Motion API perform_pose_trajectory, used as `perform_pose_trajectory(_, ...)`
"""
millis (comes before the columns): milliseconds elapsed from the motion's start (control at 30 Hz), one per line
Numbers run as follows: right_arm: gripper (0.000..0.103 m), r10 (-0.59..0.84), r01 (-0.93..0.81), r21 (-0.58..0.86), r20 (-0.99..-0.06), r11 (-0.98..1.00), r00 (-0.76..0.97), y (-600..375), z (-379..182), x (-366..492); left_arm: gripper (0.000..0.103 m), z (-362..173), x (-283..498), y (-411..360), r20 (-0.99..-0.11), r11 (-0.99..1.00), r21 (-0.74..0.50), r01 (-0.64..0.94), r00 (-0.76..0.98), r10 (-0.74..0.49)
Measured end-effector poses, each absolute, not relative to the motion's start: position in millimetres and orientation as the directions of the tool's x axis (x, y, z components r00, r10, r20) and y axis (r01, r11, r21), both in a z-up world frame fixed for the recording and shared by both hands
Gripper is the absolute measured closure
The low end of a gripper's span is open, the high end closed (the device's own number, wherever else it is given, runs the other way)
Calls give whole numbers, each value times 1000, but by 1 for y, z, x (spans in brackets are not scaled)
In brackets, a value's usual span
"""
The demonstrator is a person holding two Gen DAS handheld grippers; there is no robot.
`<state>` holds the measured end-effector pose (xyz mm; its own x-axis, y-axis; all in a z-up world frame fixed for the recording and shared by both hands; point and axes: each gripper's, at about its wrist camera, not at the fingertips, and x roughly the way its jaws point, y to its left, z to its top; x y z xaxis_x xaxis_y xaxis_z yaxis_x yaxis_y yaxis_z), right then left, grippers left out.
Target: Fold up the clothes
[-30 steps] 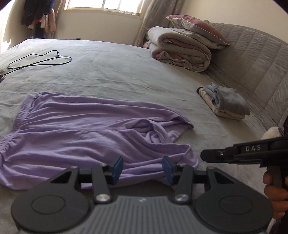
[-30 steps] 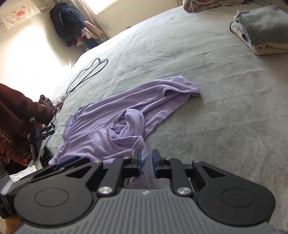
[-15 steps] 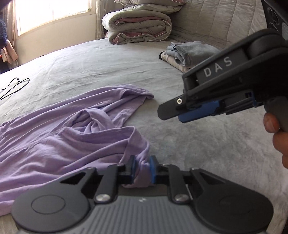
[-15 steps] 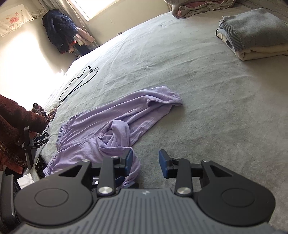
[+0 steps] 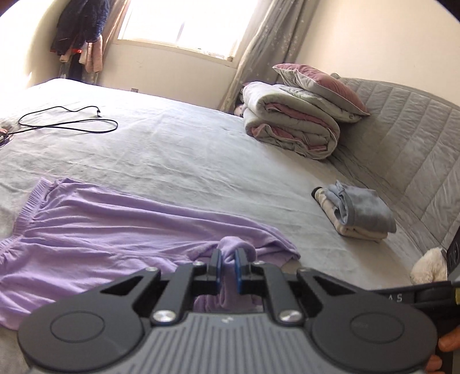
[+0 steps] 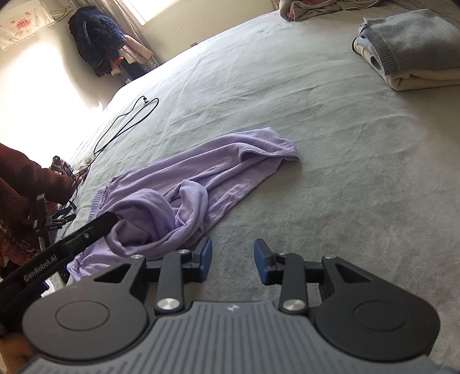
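Daylight enters through the window (image 5: 178, 26), which is blown out to white, and a second overexposed glare patch covers the wall (image 6: 43, 95) in the right wrist view. Both views are sharp at centre, with curved fisheye distortion and dark corners at the edges.

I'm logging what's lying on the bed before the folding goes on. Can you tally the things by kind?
Unfolded clothes: 1, the purple garment, pinched by the left gripper; right gripper empty.
Folded clothes piles: 1
Folded quilts: 1
Pillows: 1
Black cables: 1
Total: 5
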<state>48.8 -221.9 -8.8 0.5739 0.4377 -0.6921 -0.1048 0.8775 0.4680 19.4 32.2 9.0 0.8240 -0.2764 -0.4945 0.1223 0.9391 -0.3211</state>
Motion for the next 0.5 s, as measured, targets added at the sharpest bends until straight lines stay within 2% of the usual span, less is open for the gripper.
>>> perform_pose_trajectory(133,66,439,-116,459,-699,881,564,-216,-13,49,94,9,21,48,-523,948,-319,23,830,-196)
perform_pose_trajectory(300,64,439,-128,448,-708,885,554,-209,-17,49,94,1,26,69,-598,951,-291,-109,796,-92)
perform_pose_trajectory(500,62,438,-146,434,-711,889,551,-202,-19,49,92,-3,23,80,-627,958,-251,-140,778,-50)
